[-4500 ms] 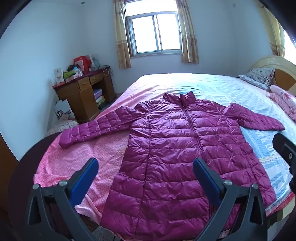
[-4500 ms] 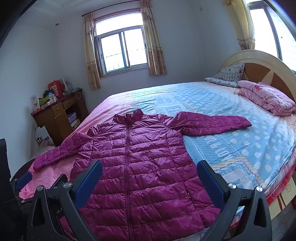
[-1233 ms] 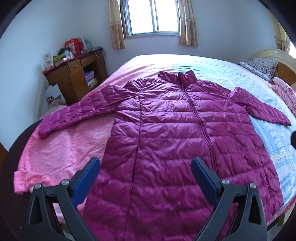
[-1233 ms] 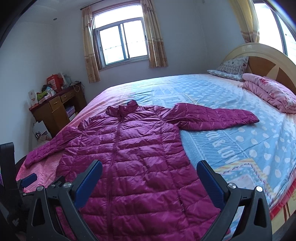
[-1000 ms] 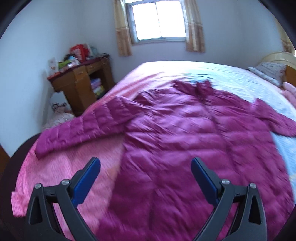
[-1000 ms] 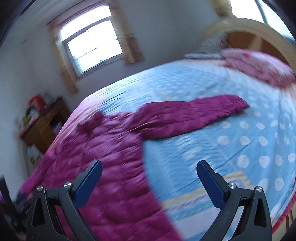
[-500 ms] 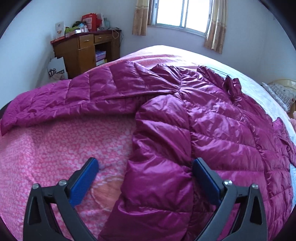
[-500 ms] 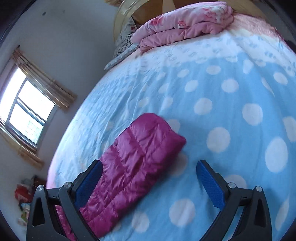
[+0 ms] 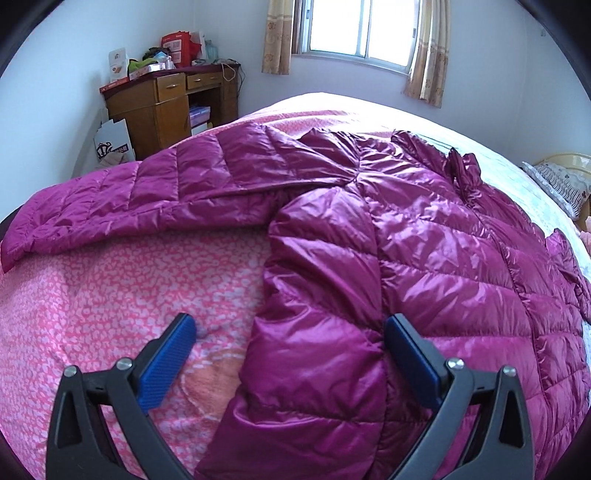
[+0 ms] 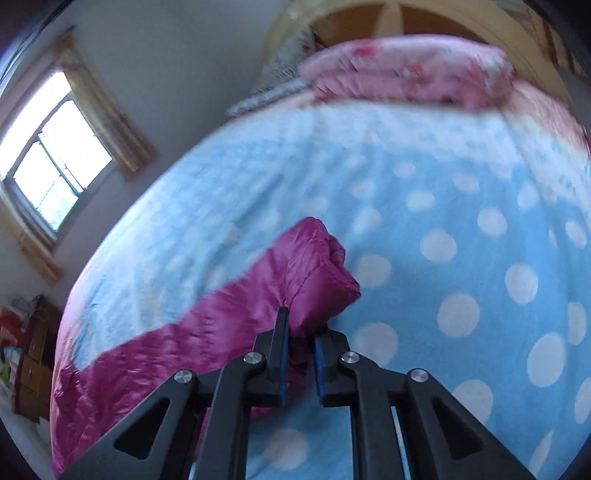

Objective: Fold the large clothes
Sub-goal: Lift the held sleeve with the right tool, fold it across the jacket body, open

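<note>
A magenta quilted down jacket [image 9: 424, 240] lies spread on the bed, front up, its left sleeve [image 9: 147, 199] stretched out to the side. My left gripper [image 9: 290, 325] is open and low over the jacket's side edge: one blue pad rests on the pink sheet, the other against the puffy fabric. In the right wrist view the jacket's other sleeve [image 10: 221, 332] lies on the blue dotted sheet [image 10: 461, 240]. My right gripper [image 10: 300, 328] has its jaws closing on the sleeve just behind the cuff [image 10: 321, 266], with the fabric pinched between the pads.
A wooden desk [image 9: 166, 107] with boxes stands by the wall left of the bed, below a curtained window [image 9: 362, 33]. A pillow [image 9: 561, 184] and a folded pink quilt [image 10: 406, 70] lie at the headboard [image 10: 424, 18]. A pink patterned sheet [image 9: 110, 295] covers the bed's near side.
My right gripper swung out to the sleeve's end, then went from wide open to pinching the fabric behind the cuff. My left gripper dropped to the jacket's side edge, then stayed still.
</note>
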`<state>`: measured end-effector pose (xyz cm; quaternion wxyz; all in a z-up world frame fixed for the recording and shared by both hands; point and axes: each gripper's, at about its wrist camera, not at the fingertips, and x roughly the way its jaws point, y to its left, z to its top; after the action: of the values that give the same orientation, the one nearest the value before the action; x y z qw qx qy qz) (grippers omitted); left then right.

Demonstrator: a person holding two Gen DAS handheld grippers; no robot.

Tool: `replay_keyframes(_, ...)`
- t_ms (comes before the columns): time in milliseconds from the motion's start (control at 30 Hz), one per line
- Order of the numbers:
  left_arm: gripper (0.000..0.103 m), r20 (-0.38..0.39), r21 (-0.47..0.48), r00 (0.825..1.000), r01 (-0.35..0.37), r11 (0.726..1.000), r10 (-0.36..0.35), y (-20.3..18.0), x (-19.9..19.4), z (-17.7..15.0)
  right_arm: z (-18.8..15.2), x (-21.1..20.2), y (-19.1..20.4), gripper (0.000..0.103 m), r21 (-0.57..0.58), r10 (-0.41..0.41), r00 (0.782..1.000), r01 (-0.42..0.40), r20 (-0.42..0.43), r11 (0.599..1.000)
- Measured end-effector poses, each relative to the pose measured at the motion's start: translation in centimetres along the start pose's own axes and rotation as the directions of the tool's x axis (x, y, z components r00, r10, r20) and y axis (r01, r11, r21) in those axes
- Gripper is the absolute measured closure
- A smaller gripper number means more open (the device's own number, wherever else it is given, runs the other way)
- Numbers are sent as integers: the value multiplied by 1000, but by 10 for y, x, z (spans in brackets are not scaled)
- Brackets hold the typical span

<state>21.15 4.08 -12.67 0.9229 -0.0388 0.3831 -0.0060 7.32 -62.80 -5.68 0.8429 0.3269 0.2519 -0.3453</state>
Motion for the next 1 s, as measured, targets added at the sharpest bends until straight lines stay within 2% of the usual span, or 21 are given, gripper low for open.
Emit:
replay_keyframes(100,0,3,-1,1000,4,1000,-4,2,-2,-1,3,-43,47,92,-121,102,993,-94,62,988)
replay_keyframes(233,0,8,-5,1000,12,1000,-12,4,-4,-3,-5,-95,132,92,-281,288,956,-260,63,924)
replay_keyframes(333,0,13,-10,1000,21,1000,-21,5,-5,-3,-30,-122,202,92,-381,408,913,-375,6,845)
replay_keyframes(467,0,22,-20,999,38,999,-37,7,-5,-3,-88,-136,287,92,-465,524,844,-513,-118,722)
replay_keyframes(533,0,25,-24,999,44,999,-44,8,-5,-3,-123,-130,325,92,-491,547,816,-559,-184,669)
replay_keyframes(633,0,31,-31,998,57,998,-56,9,-6,-3,-173,-106,365,92,-478,555,774,-628,-304,614)
replay_keyframes(733,0,38,-40,997,71,997,-70,11,-6,-3,-222,-80,396,92,-491,538,750,-660,-385,569)
replay_keyframes(833,0,42,-43,996,77,996,-75,12,-7,-3,-263,-55,409,92,-471,515,717,-697,-470,541)
replay_keyframes(900,0,44,-44,996,79,996,-77,12,-7,-3,-286,-36,416,92,-448,498,686,-726,-531,522)
replay_keyframes(1000,0,50,-48,995,88,995,-86,13,-7,-4,-313,-16,418,92,-449,462,681,-727,-568,519)
